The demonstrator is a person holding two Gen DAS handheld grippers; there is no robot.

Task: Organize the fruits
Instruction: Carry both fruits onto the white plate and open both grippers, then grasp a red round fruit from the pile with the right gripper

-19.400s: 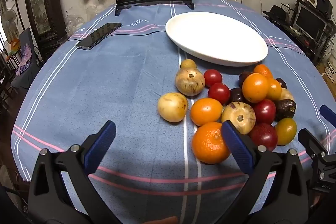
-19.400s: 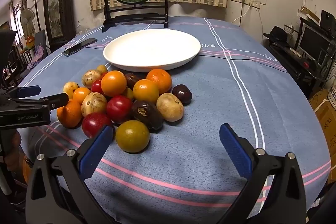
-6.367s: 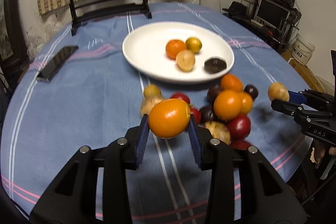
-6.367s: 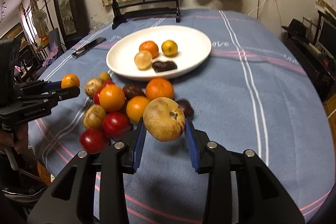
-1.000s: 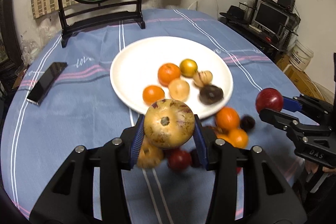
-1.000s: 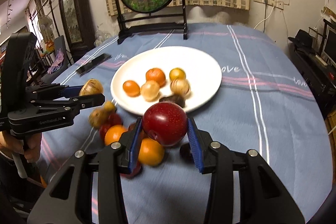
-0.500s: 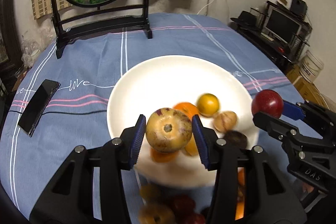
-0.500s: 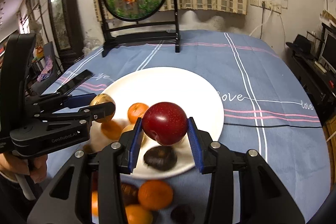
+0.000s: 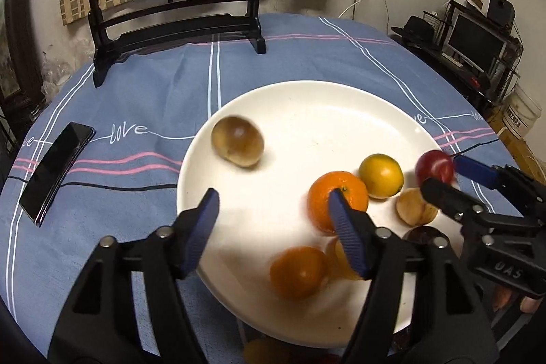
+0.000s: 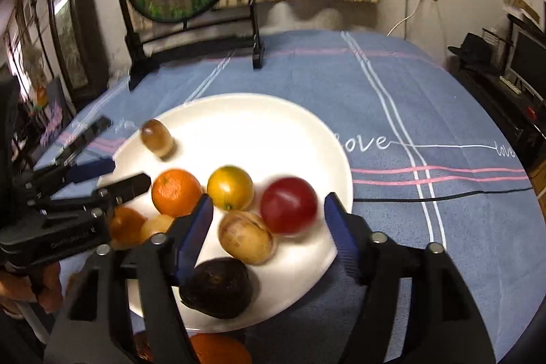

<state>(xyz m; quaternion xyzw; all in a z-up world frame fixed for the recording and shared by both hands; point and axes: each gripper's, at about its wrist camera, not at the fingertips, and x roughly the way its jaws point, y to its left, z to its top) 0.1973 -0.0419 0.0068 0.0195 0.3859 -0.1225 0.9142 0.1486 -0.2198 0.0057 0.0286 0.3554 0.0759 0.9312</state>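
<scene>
The left gripper point(image 9: 273, 210) hangs over the white plate point(image 9: 307, 111), jaws spread, gripping nothing; a tan fruit point(image 9: 237, 145) lies upper left of centre; the right gripper point(image 10: 268, 214), fingers parted, brackets a blurred red fruit point(image 10: 288, 205) on the plate's right side.

Motion blurs the red plum point(image 10: 288, 205) (and the brown fruit point(image 9: 237, 141)).

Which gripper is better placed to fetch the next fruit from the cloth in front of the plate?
Neither clearly, perhaps the left. Both the left gripper and the right gripper are open over the white plate. Their dropped fruits look blurred. Loose fruit shows just under the left one.
</scene>
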